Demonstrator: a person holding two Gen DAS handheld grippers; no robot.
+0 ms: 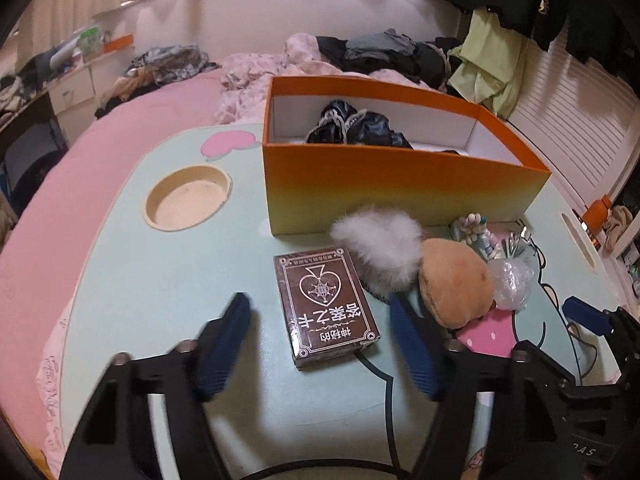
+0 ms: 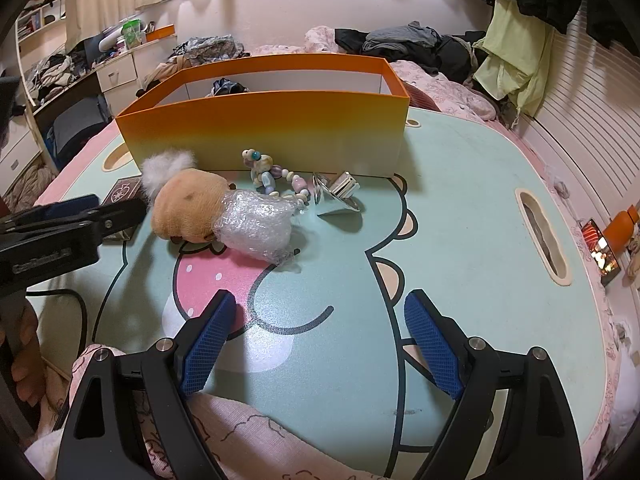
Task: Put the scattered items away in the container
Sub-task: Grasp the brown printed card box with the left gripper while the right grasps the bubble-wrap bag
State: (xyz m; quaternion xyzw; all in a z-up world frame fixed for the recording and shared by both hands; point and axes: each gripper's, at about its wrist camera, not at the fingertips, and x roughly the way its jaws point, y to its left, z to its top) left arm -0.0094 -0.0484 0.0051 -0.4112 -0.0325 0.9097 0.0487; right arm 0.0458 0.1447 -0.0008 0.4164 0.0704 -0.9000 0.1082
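A brown card box (image 1: pixel 326 308) lies flat on the pale green lap table (image 1: pixel 160 280). My left gripper (image 1: pixel 319 301) is open, one finger on each side of the box with a gap both ways. Just right of it are a white fluffy piece (image 1: pixel 380 252), a tan plush (image 1: pixel 452 284), a bubble-wrap bundle (image 2: pixel 256 224), a bead string (image 2: pixel 272 178) and a small silvery item (image 2: pixel 340 192). The orange container (image 2: pixel 260 132) stands behind them with a dark cloth (image 1: pixel 356 128) inside. My right gripper (image 2: pixel 320 298) hangs open over bare table.
The table has a round cup recess (image 1: pixel 188 196) at the left and a slot (image 2: pixel 542 236) at the right. It rests on a pink bed (image 1: pixel 60 220) with piled clothes (image 2: pixel 404 40) behind. An orange bottle (image 2: pixel 620 228) stands at the far right.
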